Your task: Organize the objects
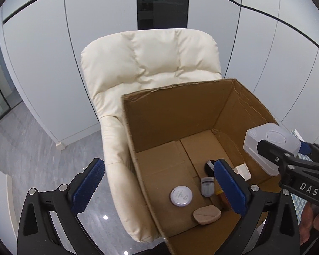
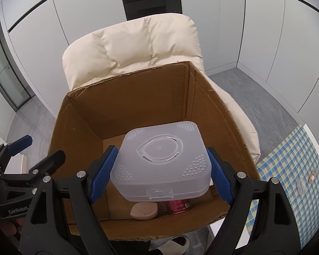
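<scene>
Two grippers hang over an open cardboard box [image 2: 138, 104] that stands on a cream padded chair [image 2: 129, 44]. The right gripper [image 2: 160, 176] has its blue pads pressed against both sides of a frosted plastic case [image 2: 161, 159], a square one with rounded corners and dotted patches near each corner, and holds it level above the inside of the box. The left gripper [image 1: 157, 188] is spread wide with nothing between its pads; one pad hangs outside the left wall of the box, the other inside it. On the box floor, seen from the left wrist, lie a round white tin [image 1: 181, 196], a beige sponge [image 1: 206, 214], a small grey item [image 1: 206, 186] and a black-and-white item [image 1: 210, 165] partly hidden behind the pad (what these two are I cannot tell). From the right wrist a red can [image 2: 178, 206] shows under the case, beside the sponge. To the right lies a blue and yellow checked cloth [image 2: 287, 165] with a small clear piece [image 2: 302, 184] and a pinkish piece [image 2: 312, 178] on it.
</scene>
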`<action>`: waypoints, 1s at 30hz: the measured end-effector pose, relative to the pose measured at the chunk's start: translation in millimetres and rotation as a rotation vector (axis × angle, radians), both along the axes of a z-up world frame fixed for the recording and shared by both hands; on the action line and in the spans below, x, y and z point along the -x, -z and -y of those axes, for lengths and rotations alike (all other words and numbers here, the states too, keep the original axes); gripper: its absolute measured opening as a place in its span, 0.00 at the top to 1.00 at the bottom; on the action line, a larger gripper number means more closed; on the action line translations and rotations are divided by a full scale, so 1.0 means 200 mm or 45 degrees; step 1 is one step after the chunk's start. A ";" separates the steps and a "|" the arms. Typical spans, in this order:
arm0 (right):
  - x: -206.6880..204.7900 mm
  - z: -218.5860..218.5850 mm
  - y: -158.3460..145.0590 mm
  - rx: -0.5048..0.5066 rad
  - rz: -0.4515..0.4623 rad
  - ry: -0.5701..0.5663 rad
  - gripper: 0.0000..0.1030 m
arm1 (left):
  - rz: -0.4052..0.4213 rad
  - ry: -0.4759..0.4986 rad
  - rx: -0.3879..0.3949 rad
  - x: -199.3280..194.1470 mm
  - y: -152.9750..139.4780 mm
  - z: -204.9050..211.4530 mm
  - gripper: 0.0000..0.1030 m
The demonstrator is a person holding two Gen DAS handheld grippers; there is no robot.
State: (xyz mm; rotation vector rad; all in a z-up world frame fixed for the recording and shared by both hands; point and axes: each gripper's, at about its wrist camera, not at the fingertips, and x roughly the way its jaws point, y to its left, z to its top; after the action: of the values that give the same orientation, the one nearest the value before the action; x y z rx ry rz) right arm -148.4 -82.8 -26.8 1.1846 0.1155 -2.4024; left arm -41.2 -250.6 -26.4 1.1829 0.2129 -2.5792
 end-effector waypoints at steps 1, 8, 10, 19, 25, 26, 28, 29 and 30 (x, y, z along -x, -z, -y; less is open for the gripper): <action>0.00 0.02 0.00 -0.001 0.000 -0.008 0.18 | -0.002 -0.008 0.004 -0.01 0.00 0.01 0.01; -0.01 0.11 0.00 -0.008 0.000 -0.043 0.19 | -0.002 -0.042 -0.002 -0.04 0.00 0.09 0.01; -0.01 0.13 0.00 -0.010 -0.004 -0.054 0.19 | -0.001 -0.048 -0.003 -0.05 0.00 0.11 0.01; -0.04 0.17 0.01 -0.030 -0.014 -0.075 0.20 | -0.001 -0.056 -0.006 -0.05 0.00 0.13 0.01; -0.01 0.14 0.01 -0.028 0.000 -0.048 0.20 | 0.002 -0.053 -0.001 -0.05 0.00 0.12 0.01; -0.01 0.14 0.01 -0.028 0.002 -0.047 0.20 | 0.002 -0.055 -0.002 -0.05 0.00 0.12 0.01; -0.01 0.14 0.01 -0.037 0.006 -0.049 0.19 | 0.002 -0.059 -0.006 -0.05 0.00 0.12 0.01; -0.01 0.14 0.01 -0.044 0.004 -0.051 0.18 | 0.003 -0.059 -0.009 -0.05 0.00 0.12 0.01; -0.01 0.14 0.01 -0.046 0.001 -0.052 0.18 | 0.003 -0.058 -0.011 -0.05 0.00 0.12 0.01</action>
State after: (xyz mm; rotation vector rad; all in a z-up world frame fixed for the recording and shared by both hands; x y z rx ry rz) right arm -146.4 -109.8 -29.3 1.1885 0.1816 -2.3738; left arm -31.9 -275.0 -27.0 1.1707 0.2481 -2.5396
